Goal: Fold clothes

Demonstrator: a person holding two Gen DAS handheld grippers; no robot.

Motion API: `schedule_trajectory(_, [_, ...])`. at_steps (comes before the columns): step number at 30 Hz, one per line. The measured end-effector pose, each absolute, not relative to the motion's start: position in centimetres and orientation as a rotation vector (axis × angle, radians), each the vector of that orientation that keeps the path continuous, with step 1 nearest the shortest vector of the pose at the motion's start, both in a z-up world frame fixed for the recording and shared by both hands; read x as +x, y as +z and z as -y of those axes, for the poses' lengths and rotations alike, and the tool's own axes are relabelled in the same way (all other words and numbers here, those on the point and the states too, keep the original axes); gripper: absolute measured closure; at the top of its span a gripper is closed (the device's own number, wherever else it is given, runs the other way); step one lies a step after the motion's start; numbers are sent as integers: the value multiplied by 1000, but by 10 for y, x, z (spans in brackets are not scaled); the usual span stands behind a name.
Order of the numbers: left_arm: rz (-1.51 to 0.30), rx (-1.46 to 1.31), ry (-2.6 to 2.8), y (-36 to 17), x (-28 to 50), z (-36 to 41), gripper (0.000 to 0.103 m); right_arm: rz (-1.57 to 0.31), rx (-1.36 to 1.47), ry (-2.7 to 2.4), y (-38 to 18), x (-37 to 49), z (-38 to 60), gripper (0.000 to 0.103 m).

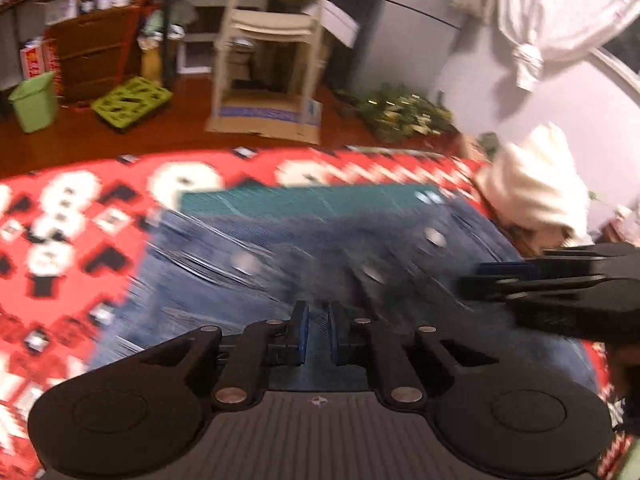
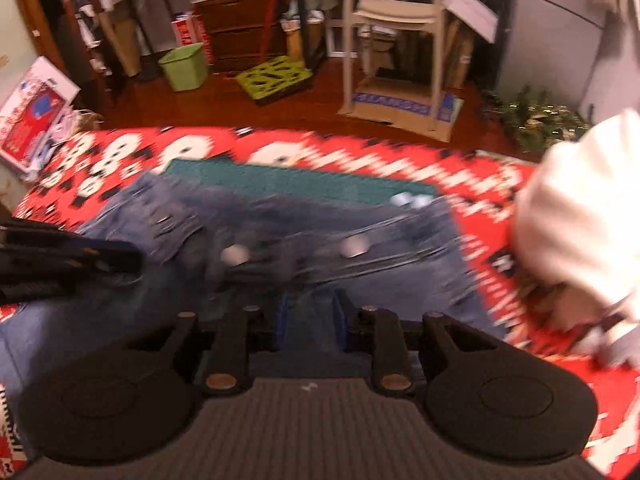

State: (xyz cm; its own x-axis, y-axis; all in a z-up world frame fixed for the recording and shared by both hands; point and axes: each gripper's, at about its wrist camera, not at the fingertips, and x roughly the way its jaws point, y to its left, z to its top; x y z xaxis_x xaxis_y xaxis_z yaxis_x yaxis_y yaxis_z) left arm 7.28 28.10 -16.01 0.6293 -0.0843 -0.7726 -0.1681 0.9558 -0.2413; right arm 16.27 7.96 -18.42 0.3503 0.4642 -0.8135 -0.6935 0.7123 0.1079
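Blue jeans [image 1: 256,264] [image 2: 380,276] lie spread over a green mat [image 1: 304,200] [image 2: 296,182] on a red and white patterned blanket [image 1: 68,248] [image 2: 496,216]. My left gripper [image 1: 318,322] is low over the near part of the jeans, shut with denim pinched in the narrow gap between its blue pads. My right gripper [image 2: 310,316] also holds a thicker fold of denim between its fingers. Each gripper shows in the other's view, the right gripper [image 1: 492,280] at the right edge and the left gripper [image 2: 120,258] at the left edge. Both views are motion-blurred.
A heap of white cloth [image 1: 536,192] [image 2: 580,216] sits on the blanket right of the jeans. Beyond the blanket, on a wood floor, are a white chair [image 1: 272,24] over cardboard, a green bin [image 2: 186,66], a green crate [image 1: 132,102] and greenery [image 1: 404,114].
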Motion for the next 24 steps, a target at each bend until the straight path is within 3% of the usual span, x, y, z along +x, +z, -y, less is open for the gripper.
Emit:
schedule_trajectory(16, [-764, -234, 86, -201, 50, -237, 96, -759, -422, 755, -220, 102, -100, 69])
schedule_trajectory(17, [-767, -241, 87, -200, 50, -238, 96, -768, -410, 748, -220, 103, -99, 68])
schedule_trajectory(22, [-796, -257, 63, -198, 51, -245, 94, -801, -386, 703, -219, 115, -90, 38])
schedule_trajectory(24, [-811, -312, 69, -196, 51, -248, 84, -835, -356, 694, -217, 121, -84, 37])
